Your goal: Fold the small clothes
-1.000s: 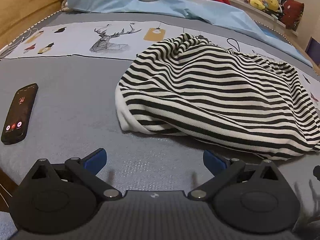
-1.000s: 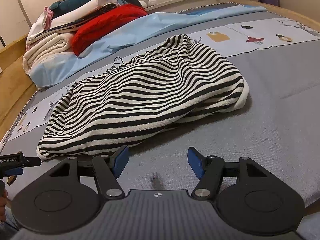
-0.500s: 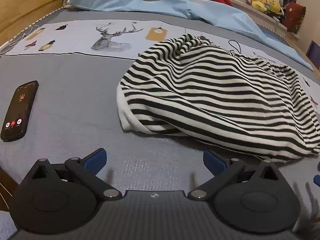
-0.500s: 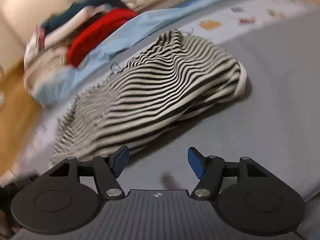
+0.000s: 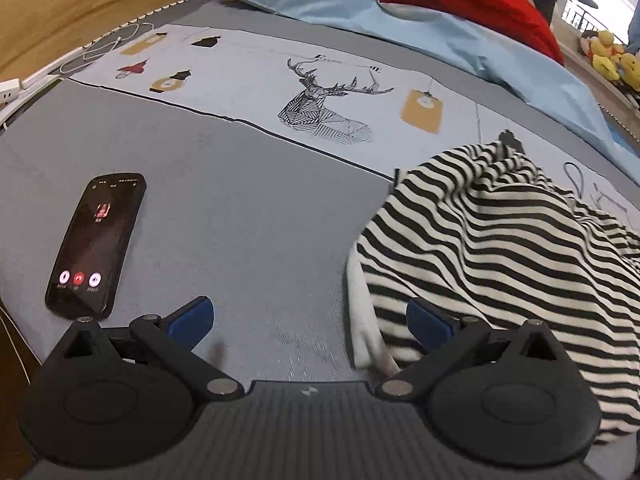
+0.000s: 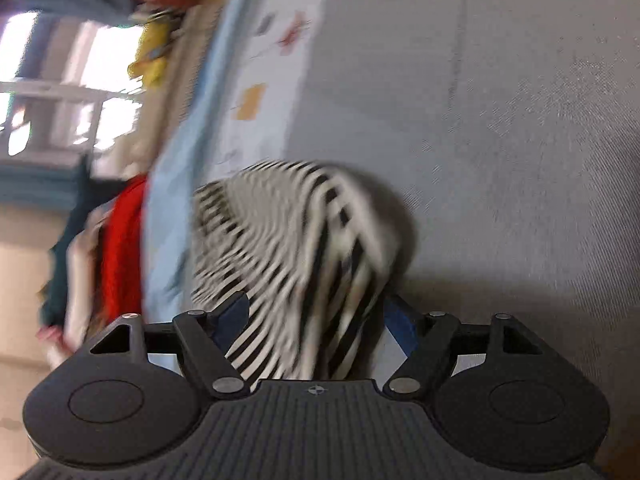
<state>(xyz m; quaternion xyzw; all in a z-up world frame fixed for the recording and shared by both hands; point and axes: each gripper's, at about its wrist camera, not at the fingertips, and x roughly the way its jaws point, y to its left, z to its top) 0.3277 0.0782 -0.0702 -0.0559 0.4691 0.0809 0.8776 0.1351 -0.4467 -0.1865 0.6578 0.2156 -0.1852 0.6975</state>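
Note:
A black-and-white striped garment (image 5: 500,248) lies crumpled on the grey bed cover (image 5: 248,216). My left gripper (image 5: 310,322) is open; its right finger touches the garment's white hem and its left finger is over bare cover. In the blurred, rolled right wrist view the same garment (image 6: 288,248) bunches up between the fingers of my right gripper (image 6: 316,320), which is open around the cloth.
A black phone (image 5: 98,242) with a lit call screen lies left of my left gripper. A white cable (image 5: 104,46) lies near the wooden bed edge. A blue sheet (image 5: 440,36), a red blanket (image 5: 472,0) and plush toys (image 5: 608,56) are at the back.
My left gripper moved forward and left, so the garment's hem now meets its right finger. My right gripper rolled sideways and moved in until the cloth sits between its fingers.

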